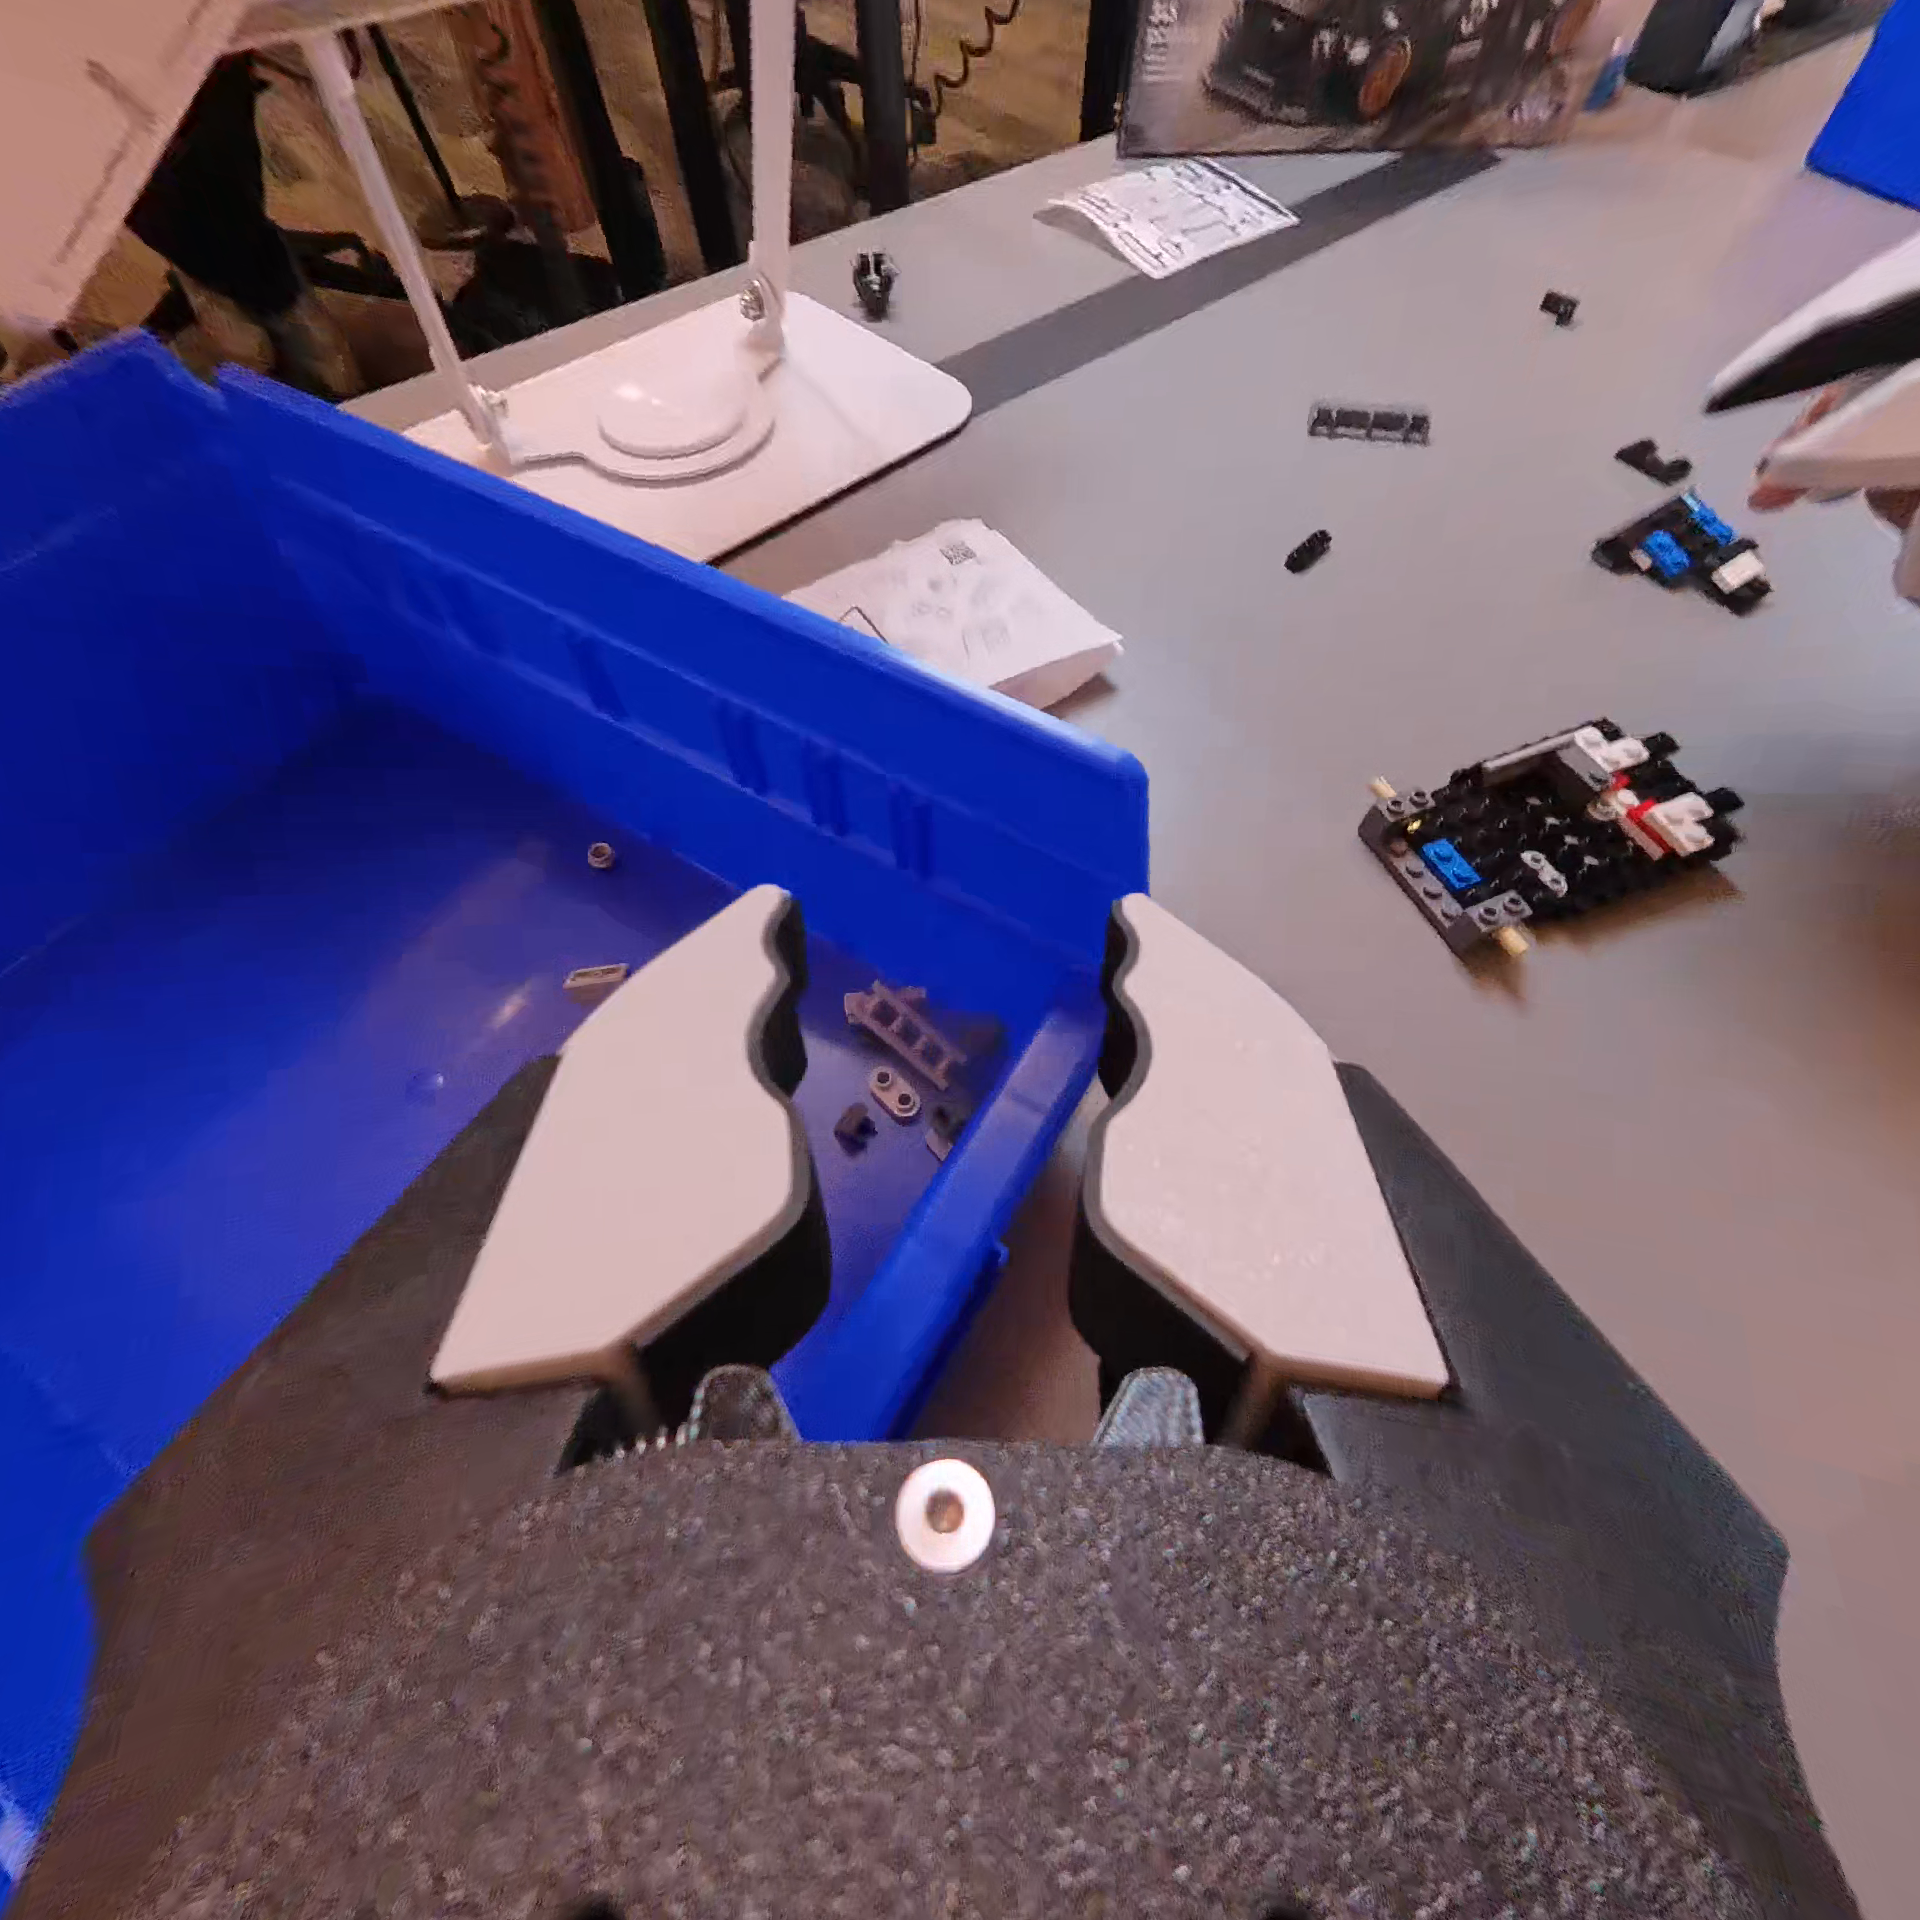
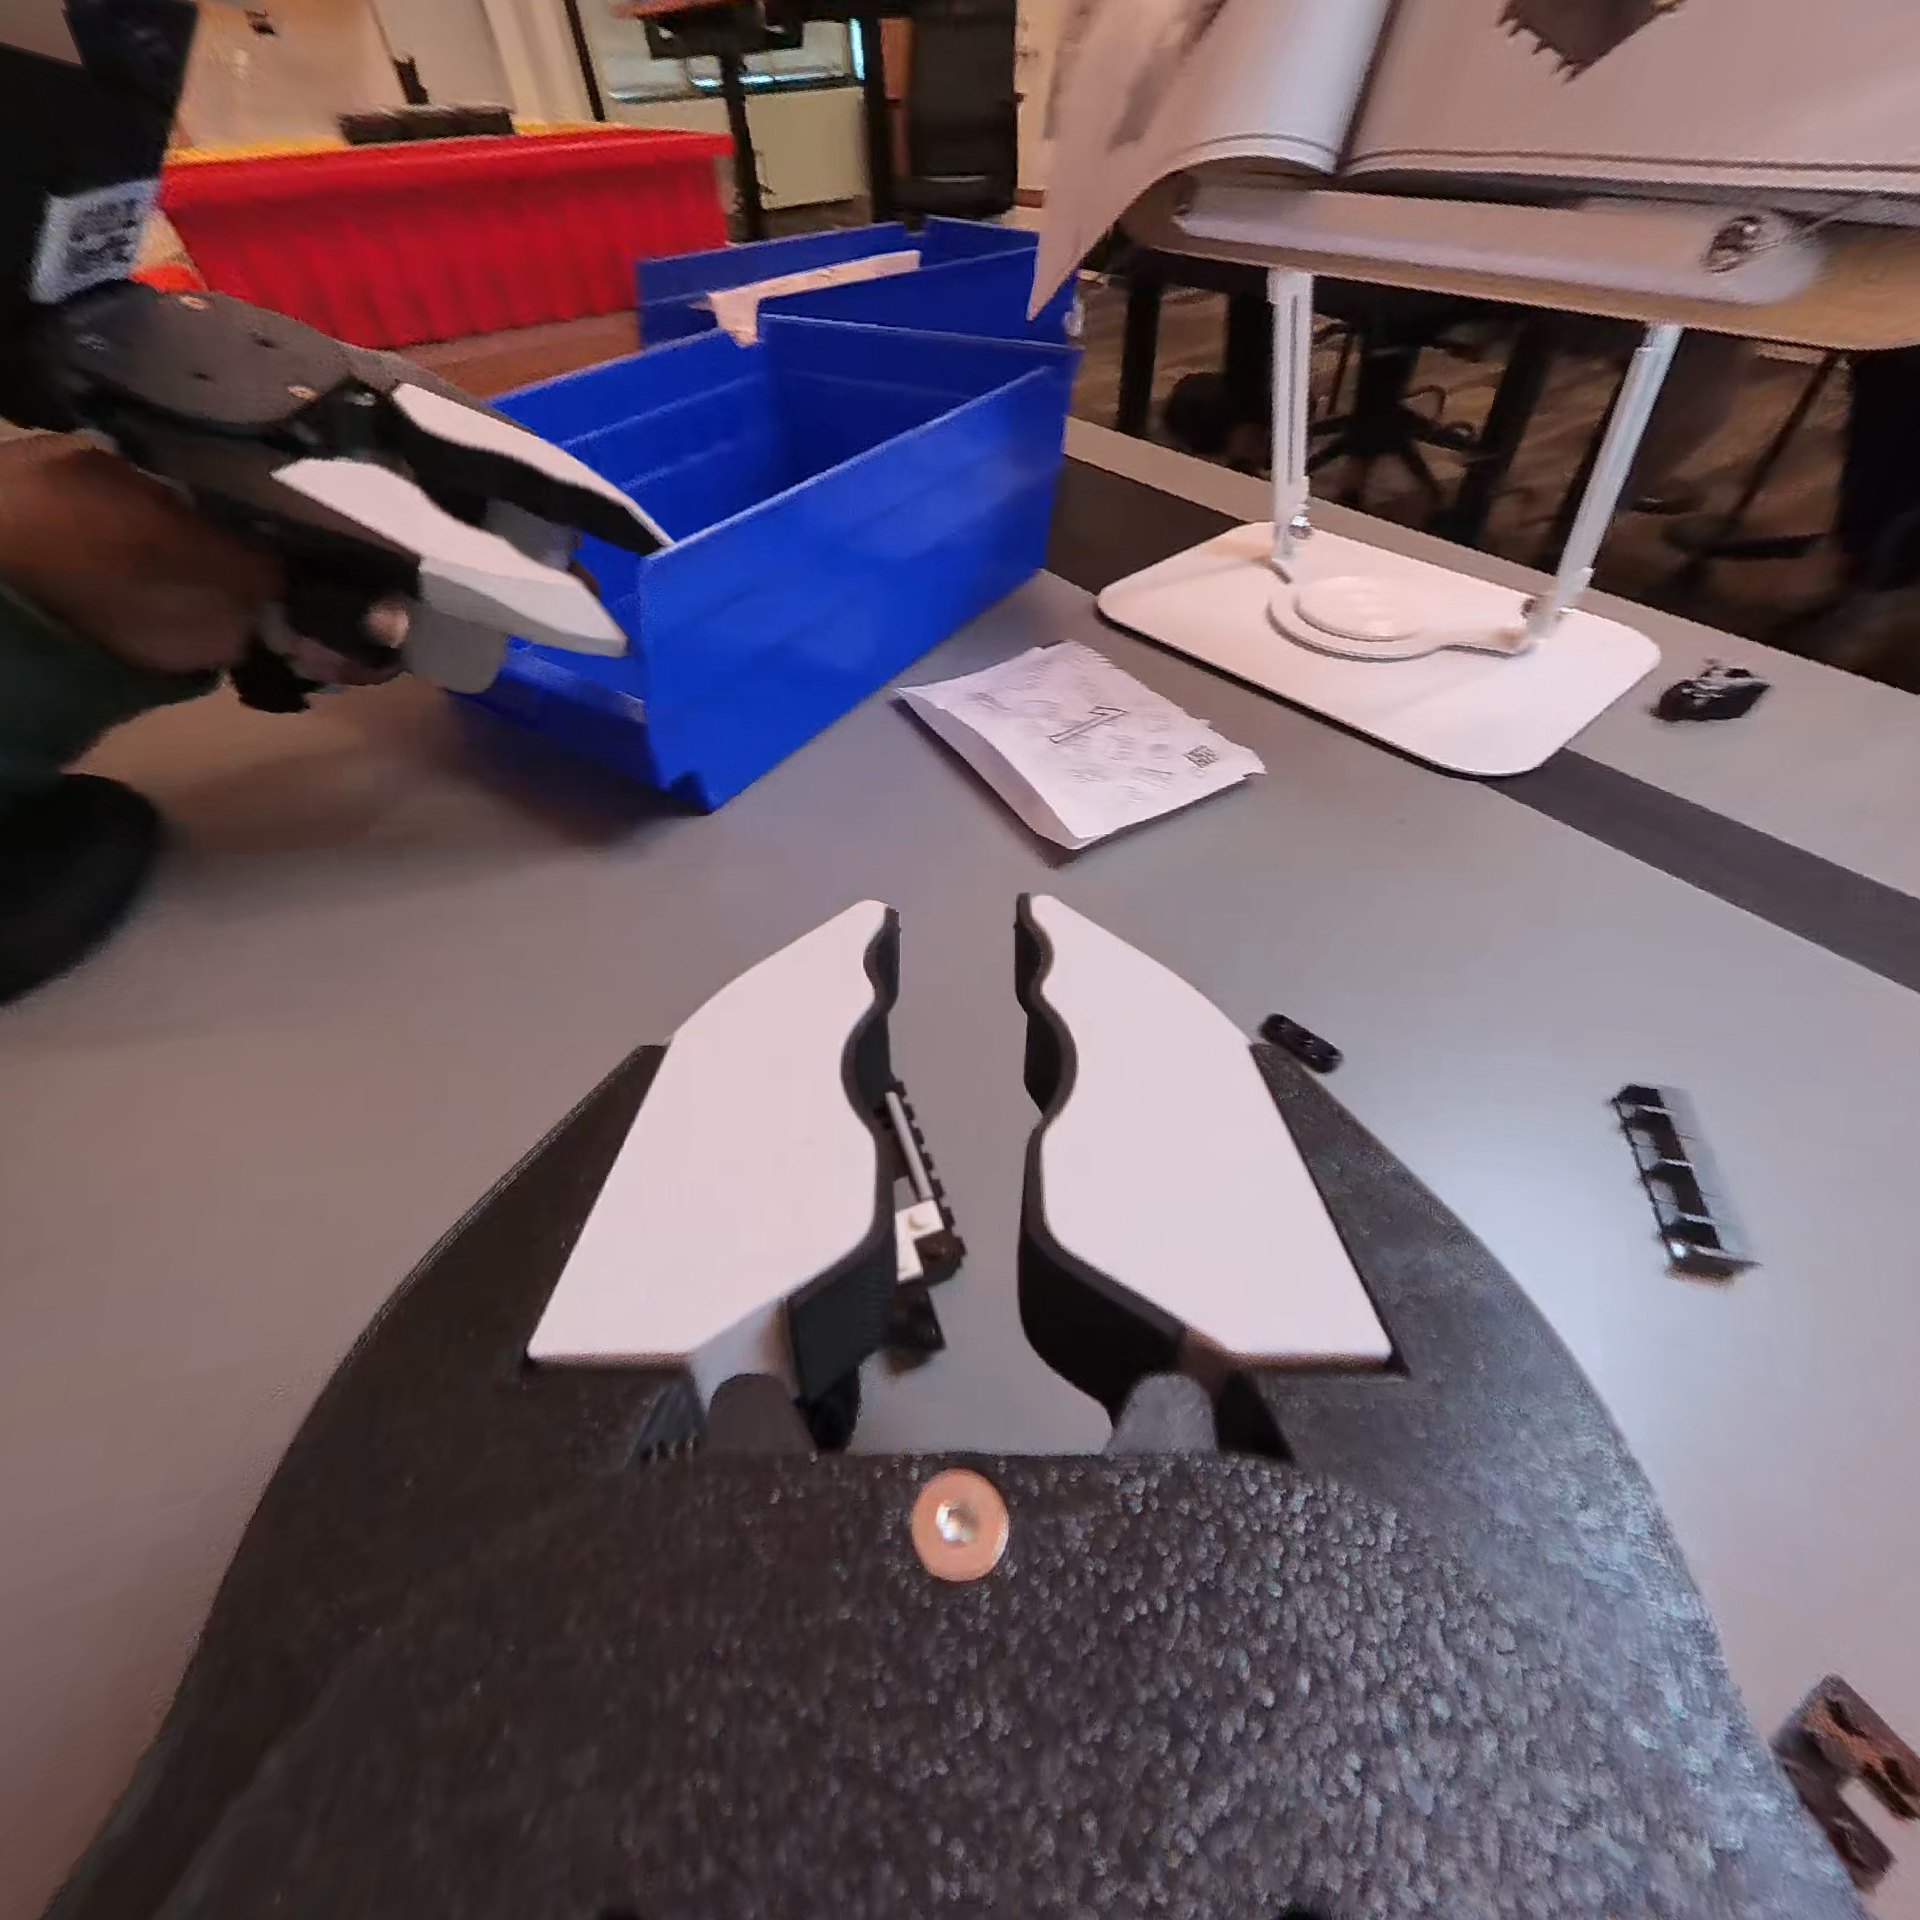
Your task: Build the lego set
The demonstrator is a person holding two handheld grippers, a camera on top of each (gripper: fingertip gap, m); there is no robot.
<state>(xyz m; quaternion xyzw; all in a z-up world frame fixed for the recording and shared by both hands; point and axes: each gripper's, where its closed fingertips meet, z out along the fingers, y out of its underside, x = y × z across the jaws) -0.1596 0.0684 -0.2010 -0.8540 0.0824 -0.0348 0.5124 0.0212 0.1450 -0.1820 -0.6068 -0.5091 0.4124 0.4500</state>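
Observation:
My left gripper (image 1: 951,914) is open and empty. It hovers over the near corner of a blue bin (image 1: 623,644), and the bin's wall shows between the fingers. Several small grey bricks lie on the bin floor, among them a ladder-like piece (image 1: 906,1029) and a small plate (image 1: 894,1093). The left gripper also shows in the right wrist view (image 2: 639,592), at the bin (image 2: 831,582). My right gripper (image 2: 956,914) is open and low over the grey table. A small black, white and blue brick assembly (image 2: 920,1226) lies under its left finger, not gripped. In the left wrist view the right gripper (image 1: 1737,445) is above that assembly (image 1: 1683,551).
A larger black brick assembly (image 1: 1548,831) lies on the table. Loose black pieces (image 1: 1368,423) (image 2: 1678,1179) are scattered about. A white paper bag (image 2: 1081,738), a white stand's base (image 2: 1382,634), a printed sheet (image 1: 1174,213) and a dark box (image 1: 1351,73) sit farther back. From the left gripper's tips to the ladder-like piece (image 1: 906,1029) is close to 7 centimeters. The small plate (image 1: 894,1093) is closer to my left gripper, around 7 centimeters from its tips; the right tips are 25 centimeters off.

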